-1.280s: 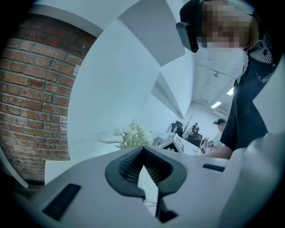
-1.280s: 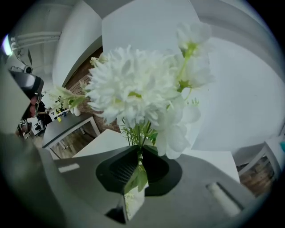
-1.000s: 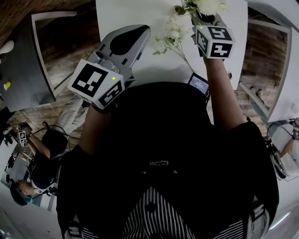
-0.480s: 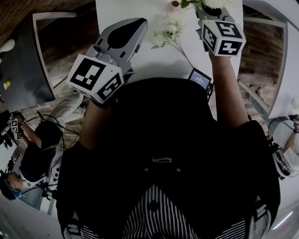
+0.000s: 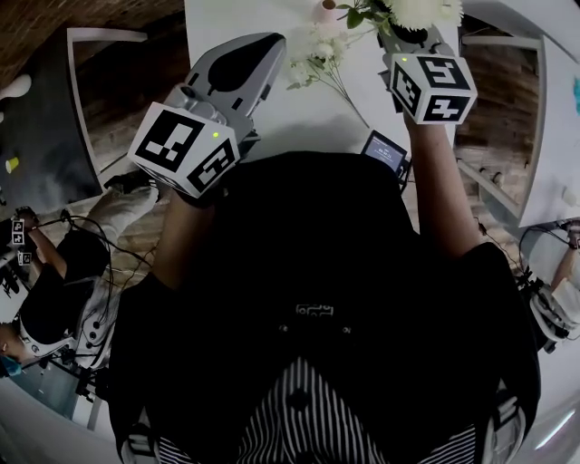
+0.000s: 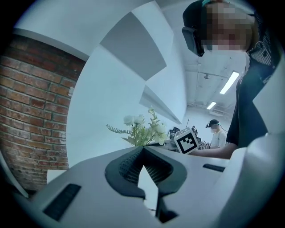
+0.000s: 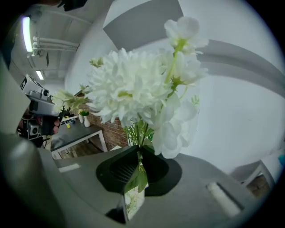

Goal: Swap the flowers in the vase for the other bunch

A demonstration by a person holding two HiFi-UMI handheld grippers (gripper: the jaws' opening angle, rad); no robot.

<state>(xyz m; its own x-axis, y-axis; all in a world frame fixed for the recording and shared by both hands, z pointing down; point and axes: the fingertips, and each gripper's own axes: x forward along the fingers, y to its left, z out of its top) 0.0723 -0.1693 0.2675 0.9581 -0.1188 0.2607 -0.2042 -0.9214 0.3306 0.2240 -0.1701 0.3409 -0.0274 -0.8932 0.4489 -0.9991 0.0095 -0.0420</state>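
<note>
My right gripper (image 5: 401, 34) is shut on the stems of a bunch of big white flowers (image 5: 412, 11), held up over the far right of the white table (image 5: 290, 122). In the right gripper view the blooms (image 7: 138, 89) stand just above the jaws, and the stems and a leaf (image 7: 139, 176) are pinched between them. A second, smaller white bunch (image 5: 313, 59) lies on the table, ahead of my left gripper (image 5: 258, 56). That gripper's jaws meet at the tips (image 6: 142, 149) with nothing between them. A pinkish round thing (image 5: 323, 11) at the top edge may be the vase.
A small device with a lit screen (image 5: 385, 149) sits at the table's near edge. A dark table (image 5: 36, 136) and a white frame (image 5: 91, 100) stand at the left, and another white frame (image 5: 517, 118) at the right. Seated people (image 5: 54, 290) are at the lower left.
My right gripper has risen with the white bunch, whose blooms now reach the picture's top edge. The left gripper has lifted a little. The people at the lower left have shifted.
</note>
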